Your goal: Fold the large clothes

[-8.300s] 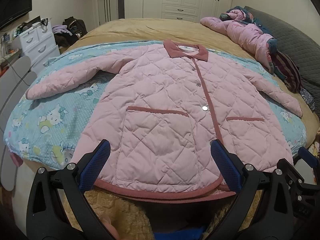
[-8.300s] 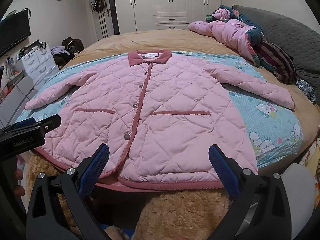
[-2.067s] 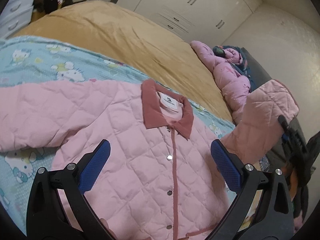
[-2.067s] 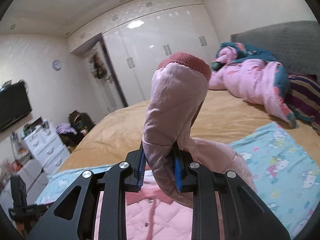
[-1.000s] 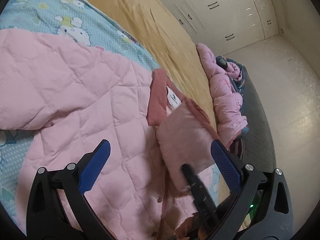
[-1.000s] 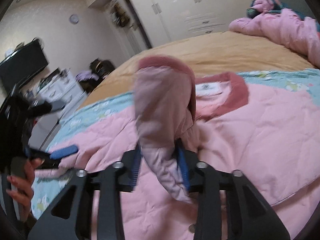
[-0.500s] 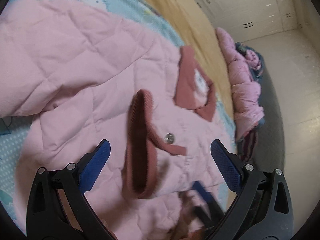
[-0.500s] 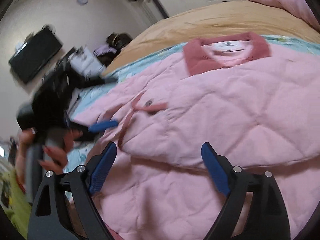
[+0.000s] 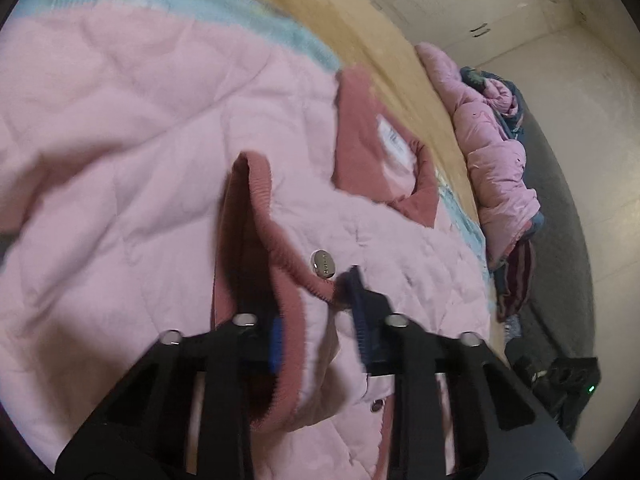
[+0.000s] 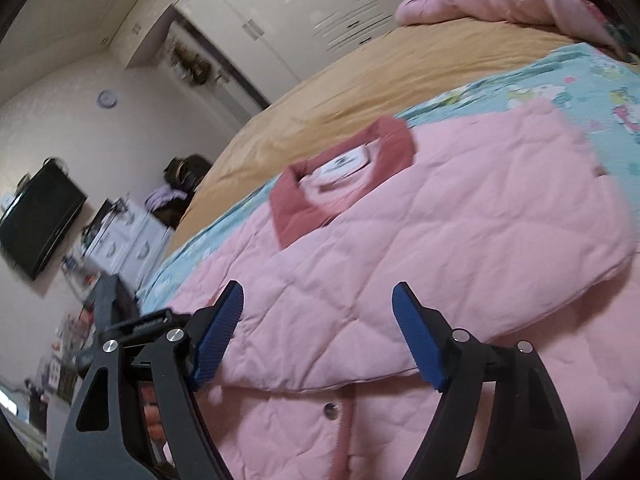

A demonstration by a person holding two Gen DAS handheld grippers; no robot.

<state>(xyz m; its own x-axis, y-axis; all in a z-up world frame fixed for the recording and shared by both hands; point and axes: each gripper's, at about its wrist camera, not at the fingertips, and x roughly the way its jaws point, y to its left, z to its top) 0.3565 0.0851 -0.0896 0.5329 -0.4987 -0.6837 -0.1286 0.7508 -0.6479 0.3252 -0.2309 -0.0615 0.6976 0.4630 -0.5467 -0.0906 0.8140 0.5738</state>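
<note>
L gripper (image 9: 318,332): jaws nearly together, w/ the dark pink cuff (image 9: 276,264) of the folded sleeve between the blue pads. Can't tell if the pads press it tight; pic is blurry there. The cuff stands up a bit and shows its dark inside. A silver snap button (image 9: 323,264) sits just beside the cuff, by the R pad.

R gripper (image 10: 318,332): jaws wide apart, nothing between them. It hovers low over the pink coat (image 10: 440,240), above the folded part on the chest.

The pink coat lies flat on the bed (image 10: 360,76), front side up, on a blue cartoon blanket (image 10: 560,76). Its dark pink collar (image 10: 340,184) w/ a white label points toward the far end of the bed. One sleeve is folded over the chest, cuff near the button line.

Past the collar: bare tan bed cover, then white closet doors (image 10: 304,12). Off to the coat's one side, near the bed's head end, a heap of pink puffy bedding (image 9: 496,156). On the coat's other side, by the wall: a black TV (image 10: 36,216) and white drawers (image 10: 124,240).
</note>
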